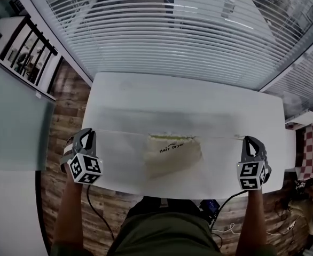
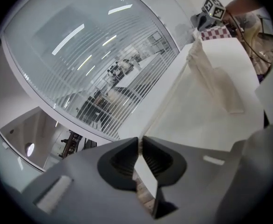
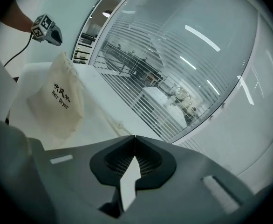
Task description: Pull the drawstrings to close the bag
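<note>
Bag: the cream drawstring bag (image 1: 173,154), printed "Hair Dryer", lies flat at the middle of the white table (image 1: 146,95), nearer the front edge, with its mouth turned away from the person.
Left tool: the left tool (image 2: 139,141) has its jaws pressed together on the left drawstring (image 1: 119,133), which runs out of the seam straight toward the bag's mouth.
Right tool: the right tool (image 3: 134,139) is likewise closed, pinching the right drawstring (image 1: 220,137).
Why held so: the tools sit well apart at opposite ends of the table, so the two cords form one straight line through the mouth. Pulling them outward should cinch it evenly without dragging the bag sideways.
Mouth: it looks puckered along its top edge. I cannot tell whether it is fully shut.
Surroundings: window blinds (image 1: 172,31) stand behind the table, a red-checked cloth (image 1: 312,148) lies off to the right, and a cable (image 1: 95,209) trails over the wood floor (image 1: 65,105).
In the way: nothing else lies on the table between the tools and the bag.
</note>
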A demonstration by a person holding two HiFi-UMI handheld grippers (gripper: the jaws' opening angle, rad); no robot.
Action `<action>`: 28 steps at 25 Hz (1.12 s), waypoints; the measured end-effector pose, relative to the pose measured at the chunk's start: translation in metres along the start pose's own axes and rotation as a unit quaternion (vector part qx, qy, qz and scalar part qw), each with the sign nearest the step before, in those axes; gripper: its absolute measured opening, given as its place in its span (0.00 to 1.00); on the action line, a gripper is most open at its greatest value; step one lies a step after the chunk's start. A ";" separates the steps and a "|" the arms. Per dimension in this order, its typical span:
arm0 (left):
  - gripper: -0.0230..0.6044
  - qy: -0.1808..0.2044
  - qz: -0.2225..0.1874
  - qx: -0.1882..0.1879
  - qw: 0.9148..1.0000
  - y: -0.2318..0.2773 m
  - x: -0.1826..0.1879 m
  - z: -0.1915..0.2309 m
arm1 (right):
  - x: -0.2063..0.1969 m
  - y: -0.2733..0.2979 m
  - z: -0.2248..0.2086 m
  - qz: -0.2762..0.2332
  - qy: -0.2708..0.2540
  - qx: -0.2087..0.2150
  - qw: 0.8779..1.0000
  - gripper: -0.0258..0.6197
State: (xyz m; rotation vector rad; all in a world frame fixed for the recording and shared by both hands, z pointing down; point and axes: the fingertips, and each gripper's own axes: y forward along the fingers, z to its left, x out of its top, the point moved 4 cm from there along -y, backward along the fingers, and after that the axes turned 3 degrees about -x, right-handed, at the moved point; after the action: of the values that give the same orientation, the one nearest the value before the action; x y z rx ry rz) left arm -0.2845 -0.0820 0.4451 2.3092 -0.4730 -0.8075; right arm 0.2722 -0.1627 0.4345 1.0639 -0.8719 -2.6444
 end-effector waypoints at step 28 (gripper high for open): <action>0.09 -0.121 -0.244 0.114 0.955 -0.090 0.122 0.134 | 0.105 -0.077 -0.106 -0.187 0.116 -0.079 0.972 0.06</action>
State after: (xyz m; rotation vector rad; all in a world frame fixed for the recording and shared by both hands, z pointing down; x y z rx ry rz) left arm -0.2701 -0.1393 0.2515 2.5959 -0.0918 -1.3463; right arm 0.2711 -0.1853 0.2683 1.5859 -0.4390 -2.7350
